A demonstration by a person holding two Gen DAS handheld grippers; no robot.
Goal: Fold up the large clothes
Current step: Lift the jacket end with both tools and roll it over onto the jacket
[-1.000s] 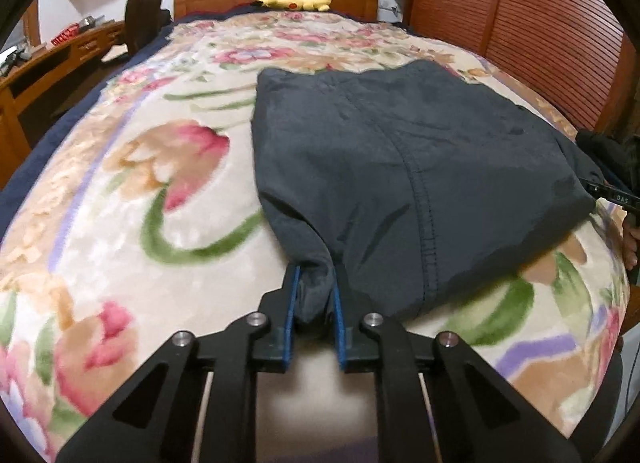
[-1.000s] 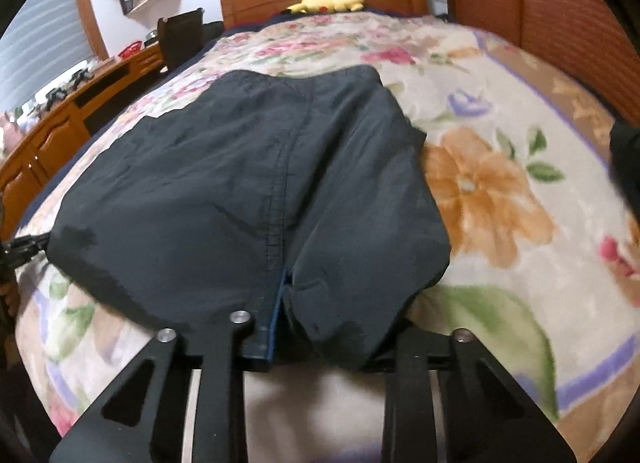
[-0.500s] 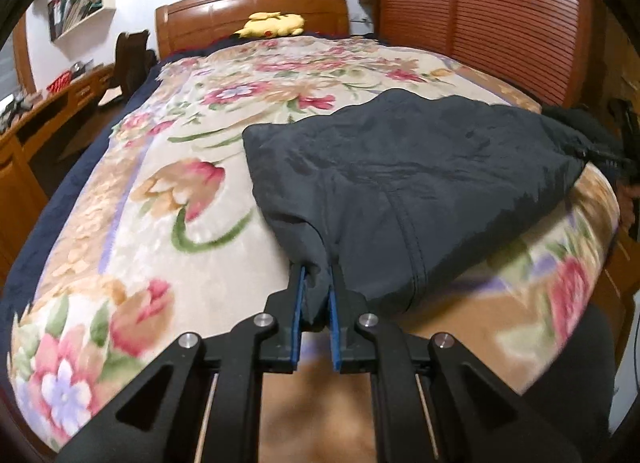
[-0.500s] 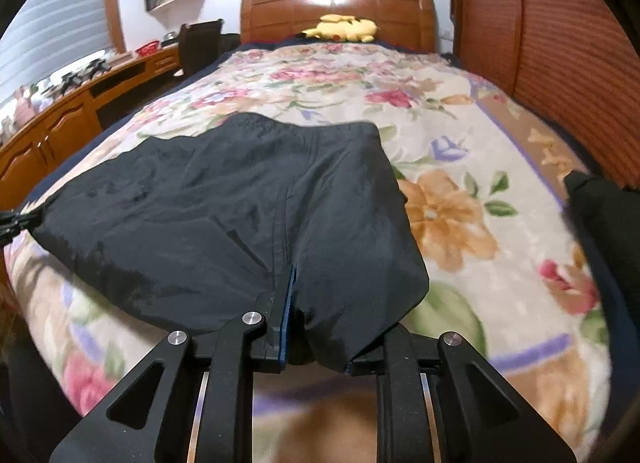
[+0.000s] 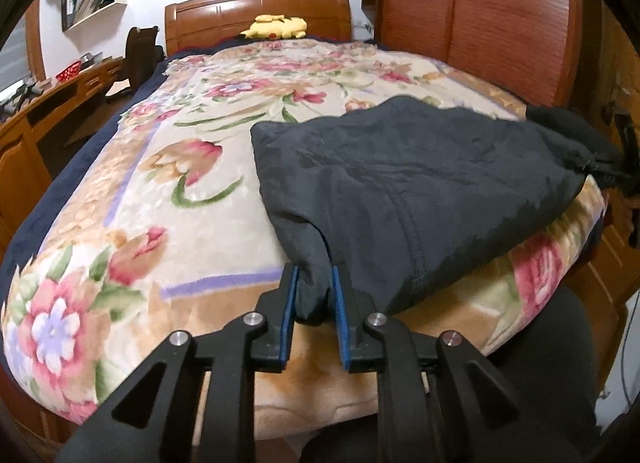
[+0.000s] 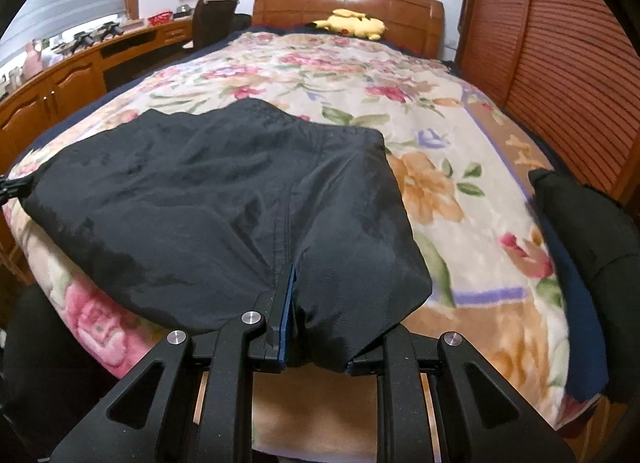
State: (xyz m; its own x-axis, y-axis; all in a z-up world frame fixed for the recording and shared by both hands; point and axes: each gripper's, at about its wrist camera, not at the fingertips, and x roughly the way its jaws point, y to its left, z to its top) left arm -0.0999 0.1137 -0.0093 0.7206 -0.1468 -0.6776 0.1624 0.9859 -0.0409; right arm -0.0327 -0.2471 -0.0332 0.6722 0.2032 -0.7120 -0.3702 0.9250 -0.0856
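A large dark grey garment [image 5: 400, 175] lies spread across the foot of a bed with a floral blanket [image 5: 140, 191]. My left gripper [image 5: 314, 295] is shut on its near left corner, fabric bunched between the blue pads. In the right wrist view the garment [image 6: 208, 191] fills the middle. My right gripper [image 6: 316, 327] is shut on its near right corner; the cloth drapes over and hides the right finger. Both held corners are lifted and hang past the bed's foot edge. The far end of the garment rests on the blanket.
A wooden headboard [image 5: 260, 11] with a yellow plush toy [image 5: 278, 27] stands at the far end. A wooden desk [image 6: 80, 63] and chair [image 6: 214, 21] run along the left. A slatted wooden wardrobe [image 6: 560, 63] is on the right. Another dark garment [image 6: 580, 223] lies on the bed's right edge.
Both grippers have pulled back and up from the bed with the garment's corners held. The garment has slid toward the foot edge and now hangs over it.
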